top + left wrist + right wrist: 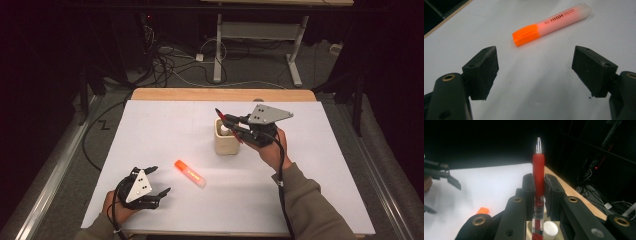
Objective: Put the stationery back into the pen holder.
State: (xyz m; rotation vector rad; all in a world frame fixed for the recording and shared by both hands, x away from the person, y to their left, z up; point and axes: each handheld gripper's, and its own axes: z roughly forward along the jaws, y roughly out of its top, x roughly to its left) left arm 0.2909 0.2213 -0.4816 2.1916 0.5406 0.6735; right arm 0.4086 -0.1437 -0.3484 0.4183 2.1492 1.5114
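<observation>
While the right gripper (pixel 231 124) clamps a red pen (pixel 538 177) between its pads, the pen's lower end sits just over the mouth of the beige cup (pixel 226 142) directly below the gripper; can't tell if it touches the rim. Pen's metal tip points away from the gripper body, red grip section is the part pinched, clear barrel runs back between the jaws. A white item (pixel 550 228) stands in the cup, just beside the pen's lower end. Left gripper (pixel 157 181) rests low over the white counter (pixel 310 190), jaws wide apart, nothing between them. An orange highlighter (pixel 551 23) lies flat on the counter ahead of the left gripper, clear of both pads, orange cap end nearest.
</observation>
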